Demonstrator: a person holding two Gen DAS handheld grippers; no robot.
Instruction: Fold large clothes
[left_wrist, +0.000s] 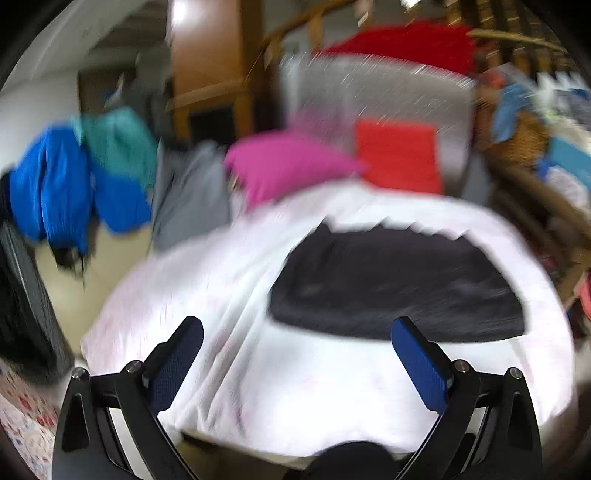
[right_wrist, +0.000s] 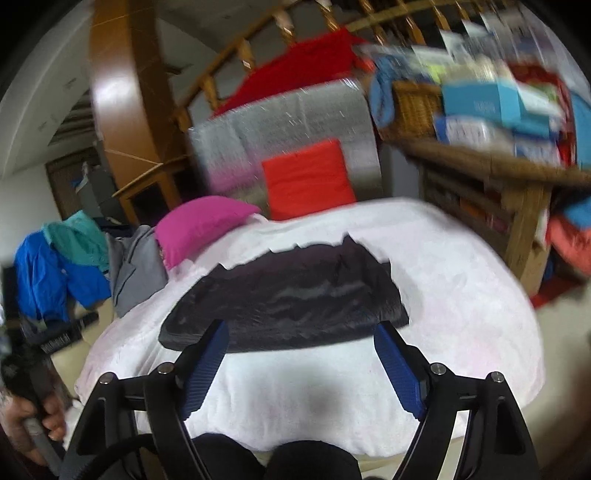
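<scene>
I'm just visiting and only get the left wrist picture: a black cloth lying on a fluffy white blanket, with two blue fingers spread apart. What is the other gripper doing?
Observer: The right gripper is open and holds nothing. In its own view its blue fingers frame the near edge of the black folded garment without pinching it.
Operator: Is anyone actually there? I see no person.
Observer: Yes. At the lower left edge of the right wrist view, a person's hand grips a grey handle.
</scene>
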